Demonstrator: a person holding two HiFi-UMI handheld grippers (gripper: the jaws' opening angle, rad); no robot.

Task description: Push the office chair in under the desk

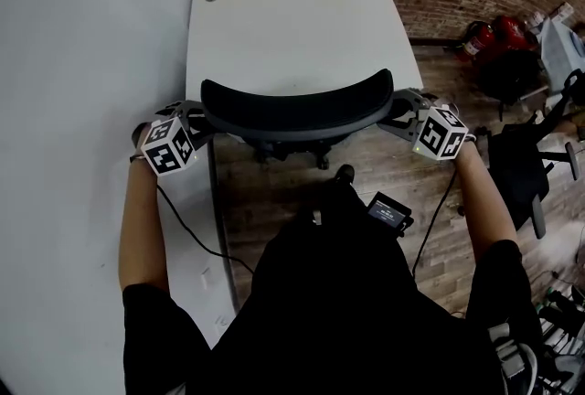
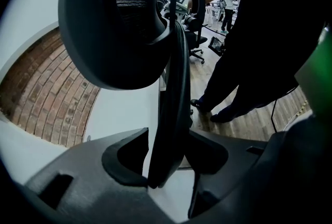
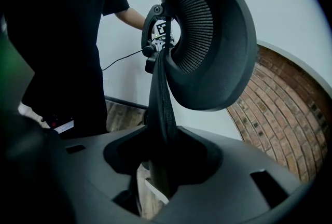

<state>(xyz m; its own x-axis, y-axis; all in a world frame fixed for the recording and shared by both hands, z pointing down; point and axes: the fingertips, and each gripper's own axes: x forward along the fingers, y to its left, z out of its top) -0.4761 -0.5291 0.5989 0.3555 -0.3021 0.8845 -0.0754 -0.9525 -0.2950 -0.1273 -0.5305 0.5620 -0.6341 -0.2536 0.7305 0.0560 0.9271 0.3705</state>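
Two claws bracket the office chair [image 1: 292,133] at the near edge of the white tabletop [image 1: 292,27]. Its seat is apparently already underneath, and its curved backrest [image 1: 297,105] lies along that edge. At left, close to the plain wall [image 1: 82,37], the left claw [image 1: 199,117] stands released round the backrest's rim [image 2: 174,93], with a sliver of white tabletop showing on one side of it. At right, the right claw [image 1: 404,110] straddles the opposite end of the rim and looks slack rather than clenched. The push appears all but done. To finish cleanly, both claws should draw straight back to the near side together, coming off the rim without hooking it, lest the chair roll out from under. Any last nudge is best given evenly from both ends, so the chair does not swivel into the wall.
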